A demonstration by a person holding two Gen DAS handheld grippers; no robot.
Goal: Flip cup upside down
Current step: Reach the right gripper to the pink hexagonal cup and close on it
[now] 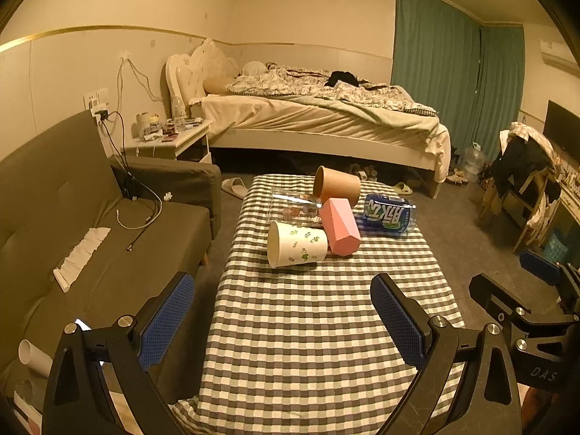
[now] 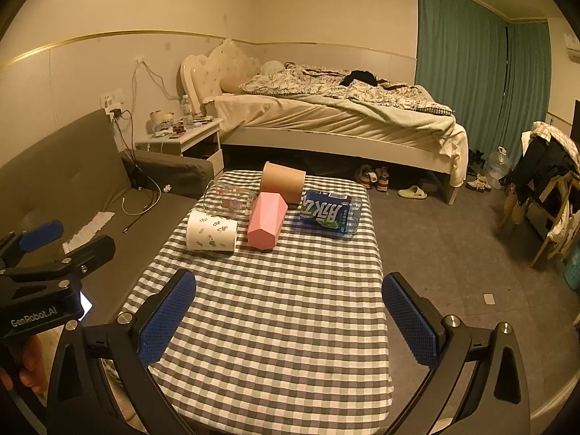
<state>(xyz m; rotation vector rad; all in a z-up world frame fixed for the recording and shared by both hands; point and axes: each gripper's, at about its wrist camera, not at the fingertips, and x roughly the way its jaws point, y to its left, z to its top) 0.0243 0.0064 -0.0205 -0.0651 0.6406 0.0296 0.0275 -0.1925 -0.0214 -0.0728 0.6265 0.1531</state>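
Observation:
Several cups lie on their sides at the far end of the checkered table [image 1: 326,326] [image 2: 275,308]. A white leaf-print paper cup [image 1: 297,244] [image 2: 212,232] is nearest. Beside it lie a pink faceted cup [image 1: 340,226] [image 2: 266,223], a clear glass cup [image 1: 293,208] [image 2: 228,199] and a brown paper cup [image 1: 337,186] [image 2: 284,181]. My left gripper [image 1: 282,311] [image 2: 67,244] is open and empty over the table's near left part. My right gripper [image 2: 290,315] [image 1: 513,279] is open and empty, well short of the cups.
A blue-labelled plastic bottle [image 1: 389,214] [image 2: 330,214] lies on its side right of the cups. A grey sofa [image 1: 72,217] stands left of the table with cables on it. A bed [image 1: 319,116] is behind. A chair with clothes [image 1: 525,181] stands at right.

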